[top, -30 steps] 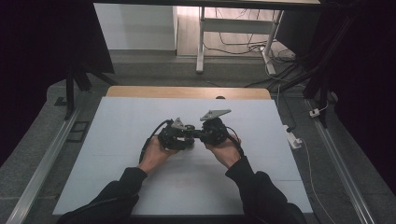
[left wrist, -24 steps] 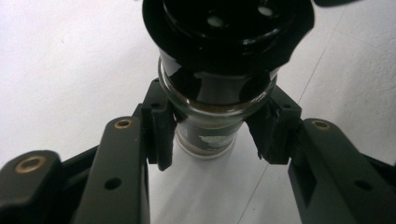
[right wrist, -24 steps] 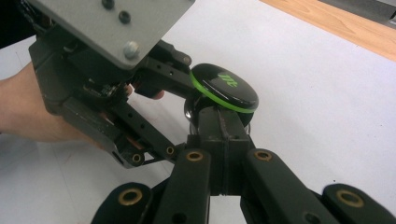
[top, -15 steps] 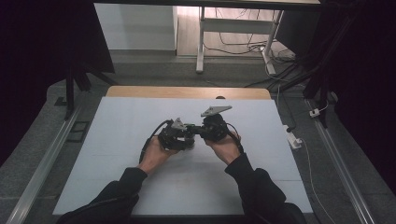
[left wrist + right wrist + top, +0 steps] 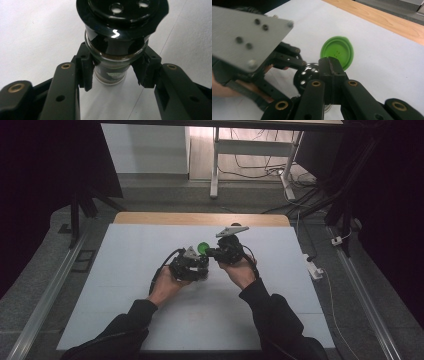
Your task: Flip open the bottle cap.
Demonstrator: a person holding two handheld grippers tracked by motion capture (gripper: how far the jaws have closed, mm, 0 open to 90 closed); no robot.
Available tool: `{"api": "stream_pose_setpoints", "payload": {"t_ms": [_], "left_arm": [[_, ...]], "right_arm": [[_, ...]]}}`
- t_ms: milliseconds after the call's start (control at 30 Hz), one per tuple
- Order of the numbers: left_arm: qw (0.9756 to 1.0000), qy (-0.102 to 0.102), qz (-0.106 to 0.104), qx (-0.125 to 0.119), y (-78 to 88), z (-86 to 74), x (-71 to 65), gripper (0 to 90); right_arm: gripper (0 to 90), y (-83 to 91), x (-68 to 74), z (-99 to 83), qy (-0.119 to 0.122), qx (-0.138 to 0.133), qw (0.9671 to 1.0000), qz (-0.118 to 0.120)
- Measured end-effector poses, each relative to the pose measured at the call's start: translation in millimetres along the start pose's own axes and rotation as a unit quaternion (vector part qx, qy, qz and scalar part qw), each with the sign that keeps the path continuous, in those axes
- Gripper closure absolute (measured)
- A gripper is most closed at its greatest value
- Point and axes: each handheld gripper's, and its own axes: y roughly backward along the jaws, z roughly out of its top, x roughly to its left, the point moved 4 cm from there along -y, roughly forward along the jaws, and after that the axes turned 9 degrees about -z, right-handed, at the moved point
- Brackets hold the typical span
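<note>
Green lid (image 5: 337,52) flips open just beyond our right gripper (image 5: 329,75), whose jaws look closed on its edge. Our left gripper (image 5: 113,68) clamps the dark jar (image 5: 116,42) by the neck, mid-table, its long axis pointing right toward that hand.

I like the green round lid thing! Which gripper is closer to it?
Right. The right gripper holds the round green plastic lid by its edge, jaws shut on it. The left gripper sits beside it, clamped around a dark glass jar with black perforated top.
</note>
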Motion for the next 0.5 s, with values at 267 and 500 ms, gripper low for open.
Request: {"api": "stream_pose_setpoints", "payload": {"t_ms": [267,500], "left_arm": [[1.0000,-0.002,-0.003,-0.004,0.0,-0.7,0.9,53.8],[1.0000,-0.004,-0.004,0.003,0.5,-0.4,3.1,49.4]], "right_arm": [[89.8,-6.4,-5.3,-5.3,-0.007,0.014,0.9999,-0.006],[86.3,0.0,-2.4,-2.6,-0.001,0.004,1.0000,-0.003]]}}
